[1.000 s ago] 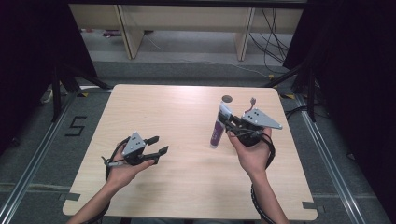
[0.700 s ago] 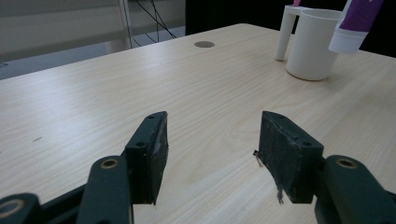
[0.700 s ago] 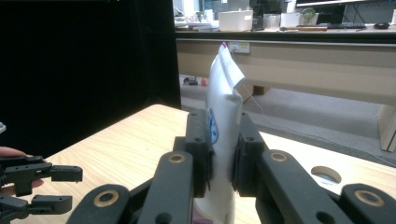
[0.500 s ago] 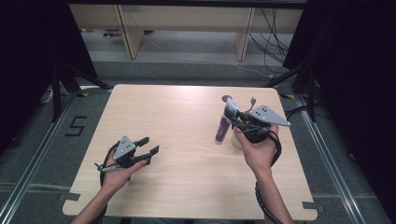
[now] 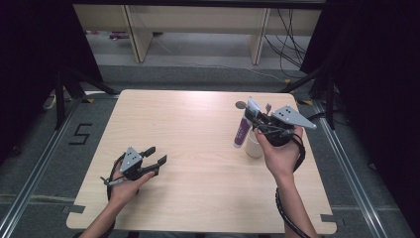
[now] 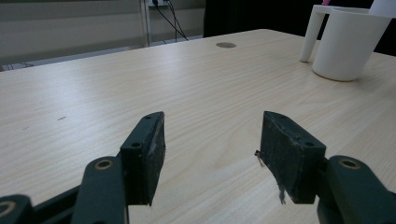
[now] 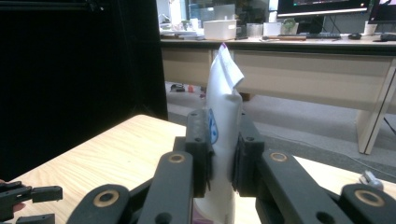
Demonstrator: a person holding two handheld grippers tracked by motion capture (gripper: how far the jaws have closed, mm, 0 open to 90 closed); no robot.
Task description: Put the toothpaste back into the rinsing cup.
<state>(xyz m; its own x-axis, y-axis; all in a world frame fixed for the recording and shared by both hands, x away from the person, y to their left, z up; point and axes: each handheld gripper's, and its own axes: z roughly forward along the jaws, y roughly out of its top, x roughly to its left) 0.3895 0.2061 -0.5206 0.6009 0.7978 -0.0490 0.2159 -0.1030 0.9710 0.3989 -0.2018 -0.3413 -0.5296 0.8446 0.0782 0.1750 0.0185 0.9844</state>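
My right gripper (image 5: 256, 120) is shut on a tube (image 5: 241, 132) with a white crimped end and a purple lower part, held nearly upright above the table's right side. In the right gripper view both jaws press the tube's white body (image 7: 224, 93). A white cup (image 5: 254, 147) with a handle stands on the table just under that hand, and the tube's purple end hangs beside its left rim. In the left gripper view the cup (image 6: 345, 42) is at the far right. My left gripper (image 5: 154, 157) rests open near the front left, with nothing between its pads (image 6: 149, 149).
The light wooden table (image 5: 188, 129) has a small dark round disc (image 5: 240, 104) set in it behind the cup. Desk legs and cables stand on the floor beyond the far edge. Black curtains close off both sides.
My right hand has carried the tube to the right and a little away from the person, uncovering the white cup beneath it. The left gripper has barely shifted.
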